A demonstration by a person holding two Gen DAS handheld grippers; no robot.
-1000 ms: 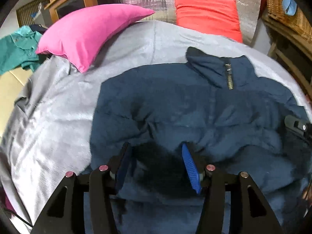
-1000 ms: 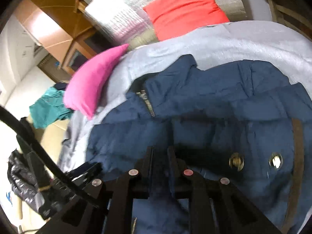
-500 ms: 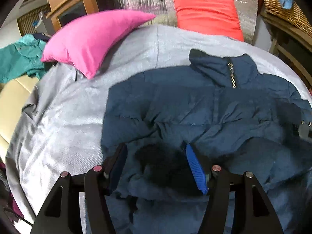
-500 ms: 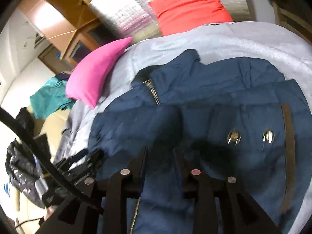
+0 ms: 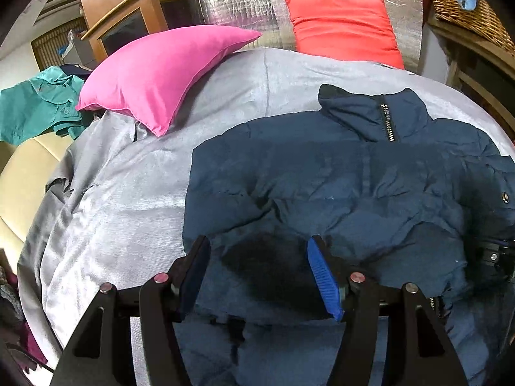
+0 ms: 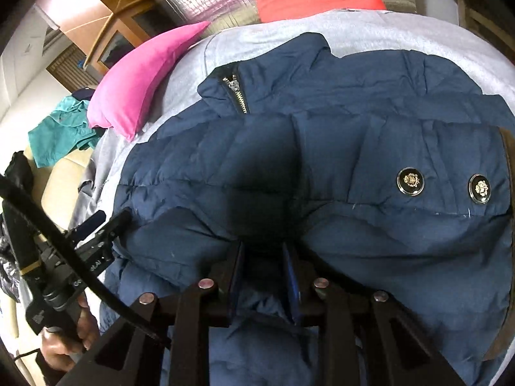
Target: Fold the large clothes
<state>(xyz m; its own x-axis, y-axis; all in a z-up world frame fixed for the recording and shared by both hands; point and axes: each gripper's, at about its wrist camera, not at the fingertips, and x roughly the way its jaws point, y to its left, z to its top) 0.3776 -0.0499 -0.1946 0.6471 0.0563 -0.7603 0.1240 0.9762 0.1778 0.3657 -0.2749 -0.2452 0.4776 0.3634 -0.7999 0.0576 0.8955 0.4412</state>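
Left gripper (image 5: 257, 257) has its fingers wide apart over the blue jacket (image 5: 338, 173), which lies on the grey bed (image 5: 128, 199); right gripper (image 6: 265, 276) looks pinched on a fold of the jacket; lift slowly, and grab the left edge too, so the fold stays even.
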